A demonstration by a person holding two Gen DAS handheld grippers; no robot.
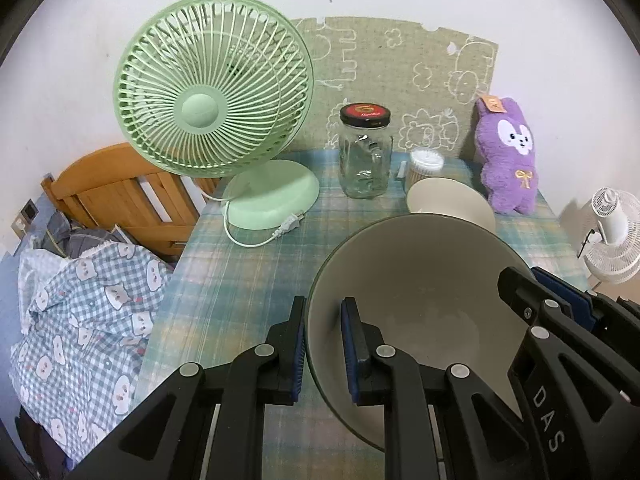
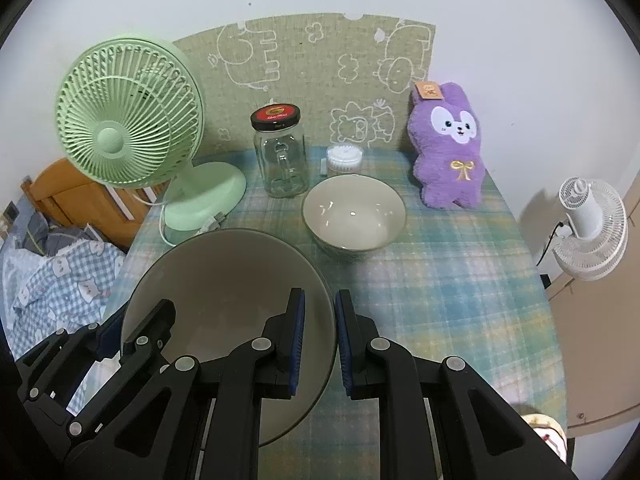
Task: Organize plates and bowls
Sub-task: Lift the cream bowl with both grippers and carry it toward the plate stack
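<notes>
large grey bowl (image 2: 224,280) raised over tabletop's near-left edge | left gripper (image 1: 324,348), right gripper (image 2: 320,344) clamp opposite rims for level carry | likely nesting target: small cream bowl (image 2: 354,214), mid-back

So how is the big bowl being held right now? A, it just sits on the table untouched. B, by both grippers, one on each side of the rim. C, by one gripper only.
B: the left gripper and the right gripper each clamp opposite sides of the big bowl's rim.
</notes>
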